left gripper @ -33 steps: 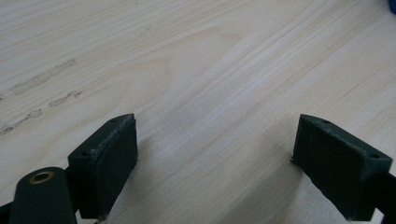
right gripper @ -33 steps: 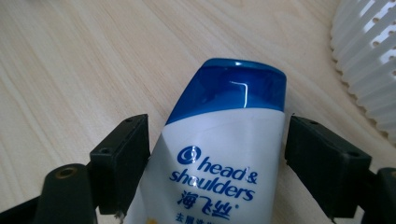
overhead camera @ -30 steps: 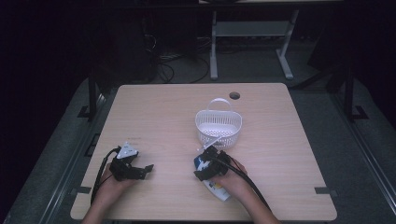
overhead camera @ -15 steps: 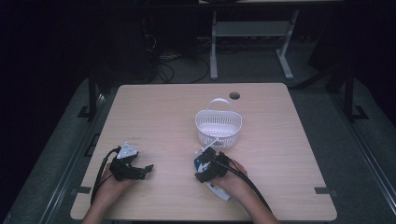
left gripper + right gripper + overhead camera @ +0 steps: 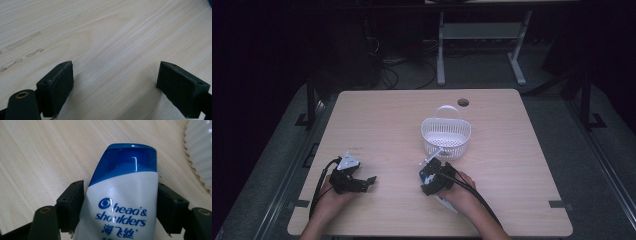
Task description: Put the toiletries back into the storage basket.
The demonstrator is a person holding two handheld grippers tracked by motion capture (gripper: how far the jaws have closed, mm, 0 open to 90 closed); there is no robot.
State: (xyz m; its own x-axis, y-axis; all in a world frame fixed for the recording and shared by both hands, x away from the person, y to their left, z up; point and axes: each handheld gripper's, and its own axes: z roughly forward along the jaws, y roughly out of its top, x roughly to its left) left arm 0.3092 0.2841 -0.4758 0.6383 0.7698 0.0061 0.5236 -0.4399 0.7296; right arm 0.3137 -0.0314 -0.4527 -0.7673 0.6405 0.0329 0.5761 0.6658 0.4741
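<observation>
Two grippers rest near the table's front edge. The right gripper has its jaws on either side of a shampoo bottle that lies flat on the wood, blue cap pointing away toward the basket. The jaws have just been closing with the bottle between them. In the right gripper view both pads sit against the bottle's white flanks just below the cap, so I judge the grip as made or all but made. From the high view the bottle pokes out under the right hand toward the front edge, right of centre. The basket stands just beyond it, near the table's middle, its handle upright.

The left gripper sits toward the front left corner, jaws wide apart with bare wood between them.

The step in hand looks like securing the bottle for a lift into the basket. To do it well, finish the squeeze evenly: the body is smooth, rounded plastic and could squirt forward if pinched near the taper at the cap. A grip slightly farther down the body would hold better. Keep the pads square to the flanks, lift straight up before swinging over, and clear both the rim and the handle. The basket is light, so a nudge could slide it.
</observation>
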